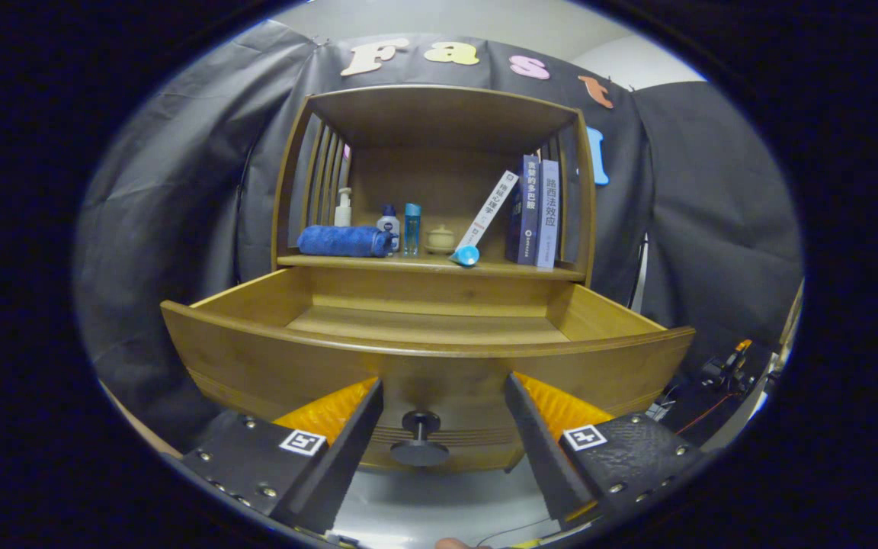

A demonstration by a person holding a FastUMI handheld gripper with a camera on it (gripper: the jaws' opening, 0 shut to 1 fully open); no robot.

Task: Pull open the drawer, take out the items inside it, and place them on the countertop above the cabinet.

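Drawer [424,343] of the wooden cabinet [439,114] pulled well out toward the camera, inside floor visible and bare wood as far as the front wall lets you see. Dark round knob [420,438] sits centre on the drawer front, low. Hand-held gripper [443,427] fingers spread wide, one either side of the knob, neither touching it; knob sits between them, slightly nearer the left finger. Countertop [378,261] is the shelf board right above the drawer, under the cabinet's open alcove. On it, relative to the drawer: rolled blue towel [344,240] above the drawer's left half, white pump bottle [343,207] behind the towel, small white bottle with dark cap [389,223] touching or just beside the towel's right end, blue translucent bottle [411,227] next right, small cream lidded jar [440,239] near centre. Light blue round item [467,255] at the shelf's front edge, above drawer centre-right; can't tell what it is. White book [491,207] leans tilted against two upright books [536,210] at the right end. Cables and some gear [725,374] low, right of the drawer. Pale floor surface [439,503] below the drawer front, between the fingers.
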